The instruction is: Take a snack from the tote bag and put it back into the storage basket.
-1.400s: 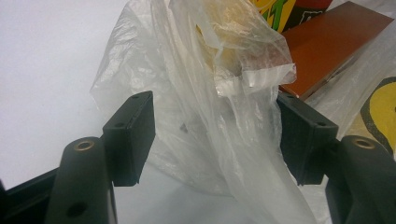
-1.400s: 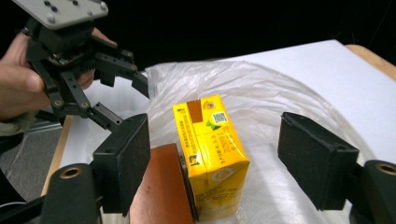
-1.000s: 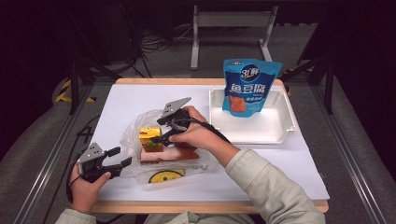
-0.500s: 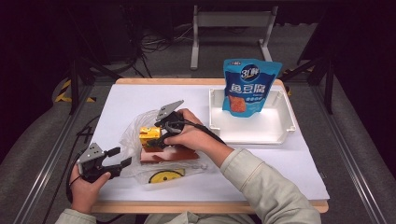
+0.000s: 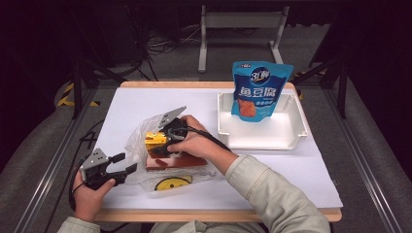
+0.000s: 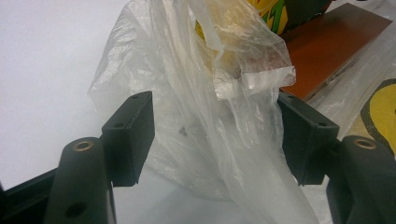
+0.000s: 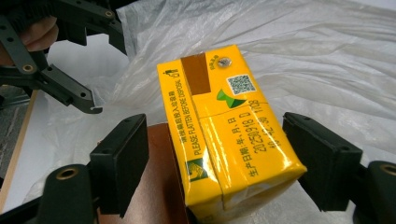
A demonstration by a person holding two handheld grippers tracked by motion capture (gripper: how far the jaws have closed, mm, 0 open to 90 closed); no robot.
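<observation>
A yellow drink carton (image 5: 152,140) (image 7: 224,140) stands on a flat brown box (image 5: 184,163) (image 7: 156,186) inside a crumpled clear plastic bag (image 5: 136,145) (image 6: 210,140). My right gripper (image 5: 163,137) (image 7: 215,149) is open, one jaw on each side of the carton with a gap at both sides. My left gripper (image 5: 127,164) (image 6: 215,126) is open at the bag's left edge. Loose film hangs between its jaws, and neither pad pinches it.
A white tray (image 5: 291,141) sits at the table's back right with a blue snack pouch (image 5: 260,92) upright in it. A yellow round-printed packet (image 5: 167,183) lies in the bag near the front edge. Bare white tabletop (image 5: 131,104) stretches at the back left.
My right gripper has come down and slightly left, closer around the yellow carton. The left gripper and the bag have stayed put.
</observation>
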